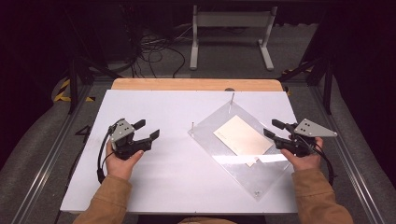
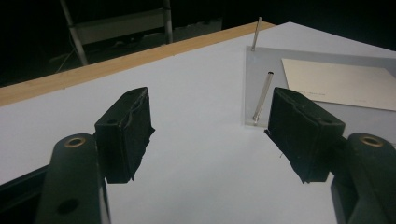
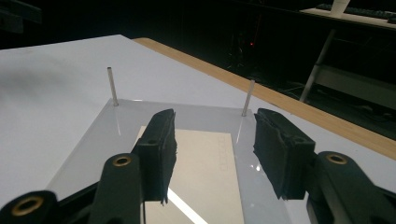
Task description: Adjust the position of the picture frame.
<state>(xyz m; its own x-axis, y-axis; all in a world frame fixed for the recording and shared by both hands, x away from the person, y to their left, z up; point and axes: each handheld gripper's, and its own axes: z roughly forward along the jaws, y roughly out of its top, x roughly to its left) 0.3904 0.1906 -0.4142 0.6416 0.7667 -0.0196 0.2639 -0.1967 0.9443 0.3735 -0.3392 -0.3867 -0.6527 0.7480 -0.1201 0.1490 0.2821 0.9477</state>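
Observation:
A clear acrylic plate lies askew on the white table, with two thin metal pins, one at its left corner and one at its far corner. A cream envelope or card rests on the plate, a smaller flap poking out at its near side. My left gripper hovers left of the plate, open and empty; its view shows the near pin between its jaws. My right gripper sits at the plate's right edge, open over the card, holding nothing.
The white tabletop has a wooden strip along its far edge. Beyond it stand a white metal frame and loose cables on a dark floor. Metal rails run along both sides.

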